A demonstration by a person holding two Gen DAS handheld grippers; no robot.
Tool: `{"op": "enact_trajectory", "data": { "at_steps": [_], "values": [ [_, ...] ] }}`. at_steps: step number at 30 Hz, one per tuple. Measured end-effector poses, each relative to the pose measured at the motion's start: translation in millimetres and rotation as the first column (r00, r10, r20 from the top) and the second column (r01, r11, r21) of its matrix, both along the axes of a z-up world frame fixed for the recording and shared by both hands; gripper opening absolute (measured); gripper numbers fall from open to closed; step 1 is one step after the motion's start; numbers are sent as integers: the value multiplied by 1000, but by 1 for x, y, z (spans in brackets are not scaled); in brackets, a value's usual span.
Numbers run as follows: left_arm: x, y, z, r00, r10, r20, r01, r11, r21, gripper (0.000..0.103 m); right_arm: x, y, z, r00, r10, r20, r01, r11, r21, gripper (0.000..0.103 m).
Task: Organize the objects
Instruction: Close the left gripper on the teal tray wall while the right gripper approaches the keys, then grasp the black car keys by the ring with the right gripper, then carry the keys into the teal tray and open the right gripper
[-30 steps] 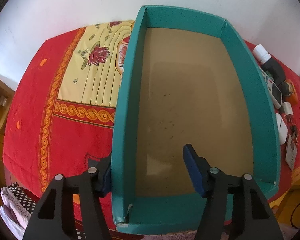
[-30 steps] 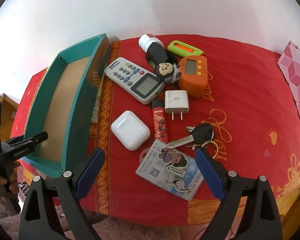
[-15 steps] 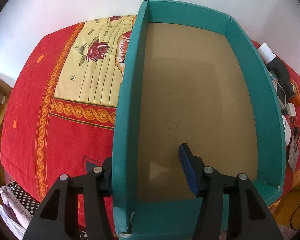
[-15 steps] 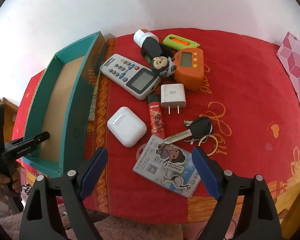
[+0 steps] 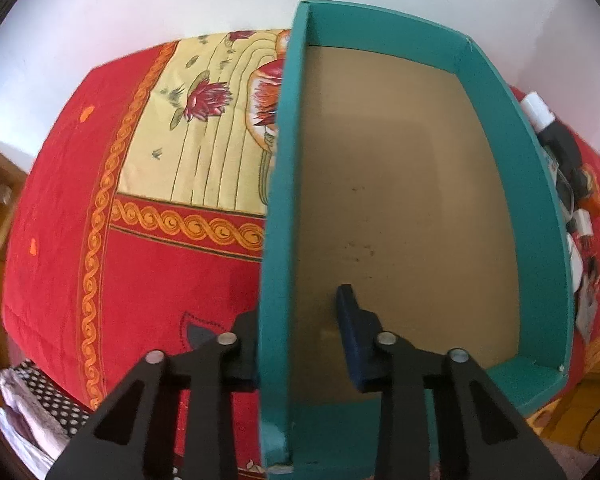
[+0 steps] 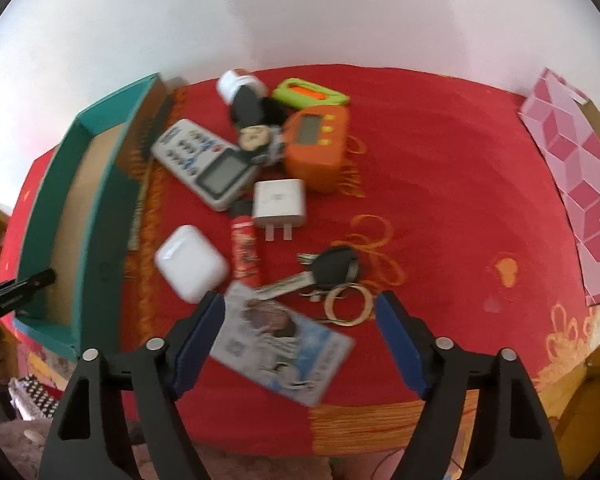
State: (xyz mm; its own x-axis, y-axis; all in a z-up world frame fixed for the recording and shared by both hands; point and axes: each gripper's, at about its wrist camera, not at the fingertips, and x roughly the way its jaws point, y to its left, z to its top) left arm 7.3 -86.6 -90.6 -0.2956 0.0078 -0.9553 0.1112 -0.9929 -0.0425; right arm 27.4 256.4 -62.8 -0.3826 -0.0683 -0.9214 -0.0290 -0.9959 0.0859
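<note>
Red patterned cloth (image 6: 440,184); pink cube-patterned sheet (image 6: 580,184), perhaps paper.

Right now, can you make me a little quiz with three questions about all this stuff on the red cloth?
1. True or false: the teal cardboard box already holds something.
2. Which lies nearest the right tongs? A) orange digital timer B) illustrated plastic card C) green and orange case
3. Fill in: the left tongs straddle the box's ____ wall.

Key: 1 false; 2 B; 3 left.
</note>
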Motion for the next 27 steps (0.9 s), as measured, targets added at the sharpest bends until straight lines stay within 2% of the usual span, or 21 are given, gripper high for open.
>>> {"op": "enact_trajectory", "data": {
  "at_steps": [4, 7, 10, 12, 14, 19, 23, 25, 26, 27],
  "values": [
    [0, -8, 1, 1000, 3, 3, -3, 1000, 5, 13, -2, 19, -5, 999, -45, 29, 46, 999, -8, 78],
    [2, -7, 2, 1000, -15, -5, 15, 1000, -15, 12, -2, 24, -9, 998, -53, 45, 54, 998, -33, 73],
    [1, -10, 3, 1000, -19, 2, 19, 1000, -25, 7, -2, 26, -12, 996, -61, 64, 64, 997, -49, 61],
    [1, -10, 3, 1000, -18, 15, 18, 1000, -3, 7, -2, 26, -15, 996, -62, 69, 66, 996, -61, 48],
    [3, -11, 4, 999, -20, 30, 19, 1000, 19, 7, -4, 27, -17, 996, -57, 69, 62, 996, -68, 41],
    [6, -12, 3, 999, -28, 23, 28, 1000, 8, 8, -13, 25, -23, 997, -50, 62, 54, 997, -63, 37],
    [6, -10, 4, 999, -41, 12, 41, 999, -15, 8, -19, 25, -31, 997, -44, 61, 48, 997, -62, 29],
    [6, -9, 5, 999, -49, 9, 49, 998, -25, 8, -19, 27, -31, 998, -49, 47, 53, 995, -80, 21],
    [6, -9, 5, 999, -51, 7, 52, 998, -28, 8, -20, 26, -31, 998, -48, 45, 52, 996, -72, 9],
    [6, -9, 5, 999, -52, 6, 52, 998, -29, 8, -19, 25, -31, 998, -47, 43, 49, 997, -54, 9]
  ]
}}
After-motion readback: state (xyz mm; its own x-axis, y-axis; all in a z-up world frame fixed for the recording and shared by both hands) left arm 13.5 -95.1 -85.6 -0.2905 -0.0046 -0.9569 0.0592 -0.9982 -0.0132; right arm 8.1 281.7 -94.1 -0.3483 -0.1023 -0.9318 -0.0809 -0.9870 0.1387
